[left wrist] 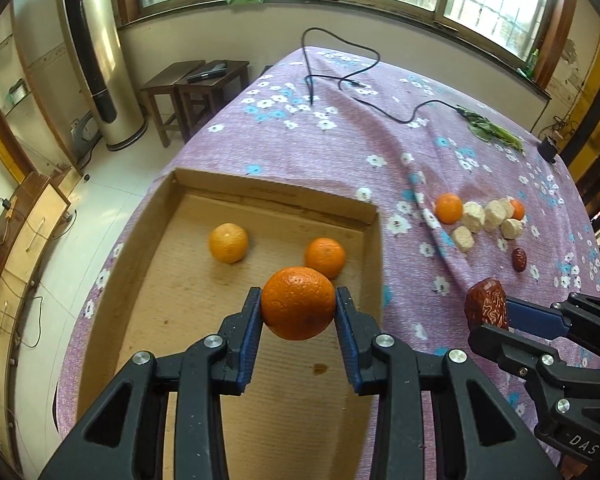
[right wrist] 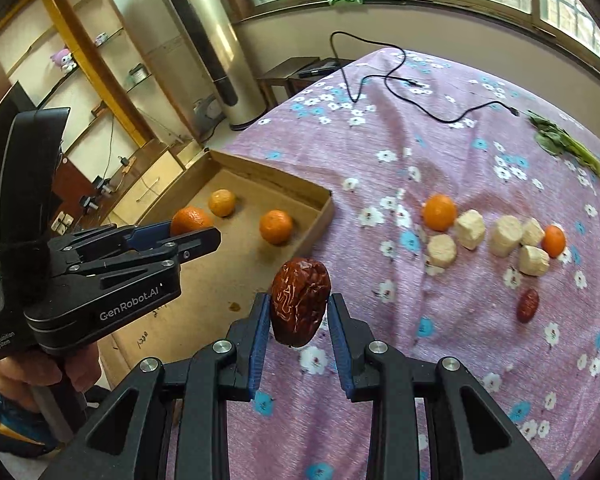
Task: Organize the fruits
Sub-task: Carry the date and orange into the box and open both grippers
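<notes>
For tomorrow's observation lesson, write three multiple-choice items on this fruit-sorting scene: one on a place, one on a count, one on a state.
1. Where does the loose red date lie?
A. In the cardboard box
B. On the floral tablecloth
C. On the stool

2. How many oranges lie inside the cardboard box?
A. Two
B. Four
C. None

3. What is the right gripper doing?
A. Standing open and empty
B. Gripping a cable
C. Gripping a red date

Answers:
1 B: it rests on the tablecloth near the pale chunks.
2 A: two lie on the box floor; the third orange is in the left gripper.
3 C: a wrinkled date sits between its pads.
</notes>
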